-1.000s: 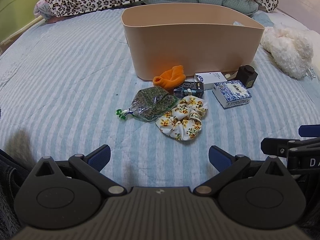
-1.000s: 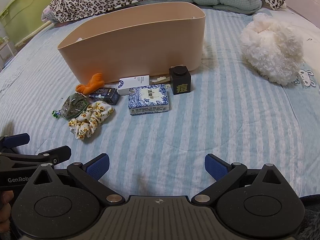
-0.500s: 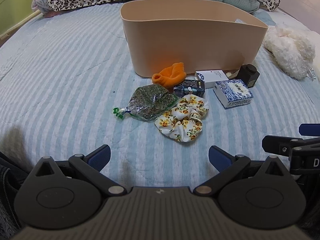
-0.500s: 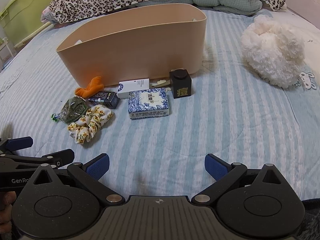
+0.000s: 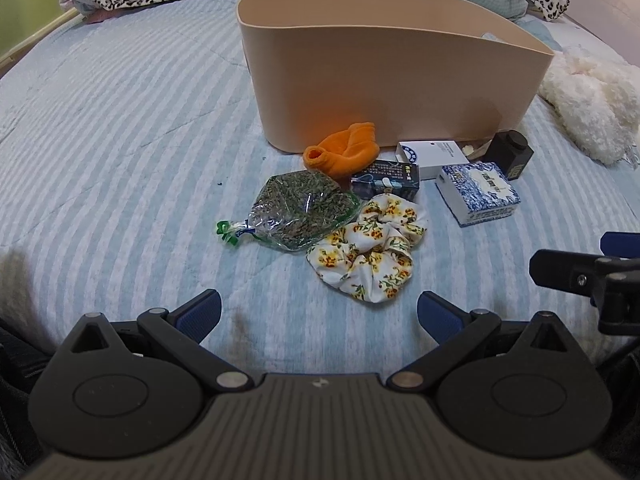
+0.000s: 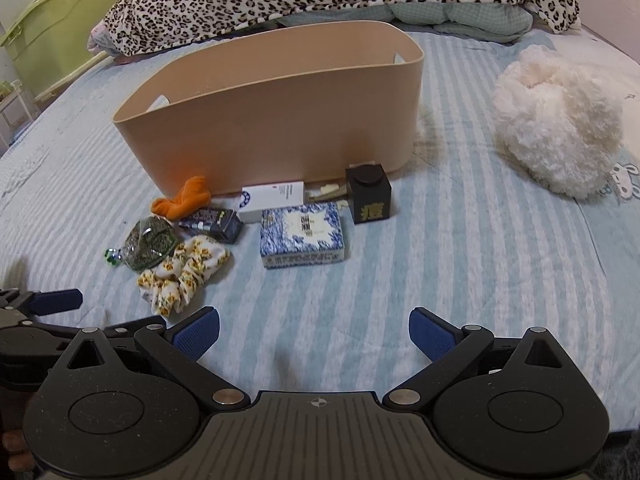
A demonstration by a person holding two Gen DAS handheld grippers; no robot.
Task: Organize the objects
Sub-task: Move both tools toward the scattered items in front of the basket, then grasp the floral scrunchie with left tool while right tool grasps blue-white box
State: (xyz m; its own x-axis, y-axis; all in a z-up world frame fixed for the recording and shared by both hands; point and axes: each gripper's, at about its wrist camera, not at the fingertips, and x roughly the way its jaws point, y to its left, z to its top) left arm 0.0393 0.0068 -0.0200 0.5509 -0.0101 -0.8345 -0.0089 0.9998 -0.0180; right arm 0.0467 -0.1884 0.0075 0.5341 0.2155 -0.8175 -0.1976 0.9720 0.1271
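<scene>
Clutter for sorting lies in a tight group at centre frame of the left wrist view, on the striped bed [image 5: 120, 128], directly in front of the beige bin [image 5: 384, 80].

The floral scrunchie [image 5: 370, 250] sits nearest: soft, light, compressible; judged best pinched across any ruffled fold. Touching its left side, the clear bag of dried herbs [image 5: 300, 210] looks light and slippery, with loose contents; the knotted green tie end is the likely safest hold. The orange sock [image 5: 344, 152] is limp cloth against the bin wall. The dark box [image 5: 386, 180], white box [image 5: 432, 154] and blue-patterned box [image 5: 478, 192] appear rigid and light; grip across the narrow faces. The black jar [image 5: 510, 154] at right looks denser and possibly fragile.

The left hand-held gripper [image 5: 319, 310] and right hand-held gripper [image 6: 314, 330] both stand wide apart, holding nothing, short of the group.
</scene>
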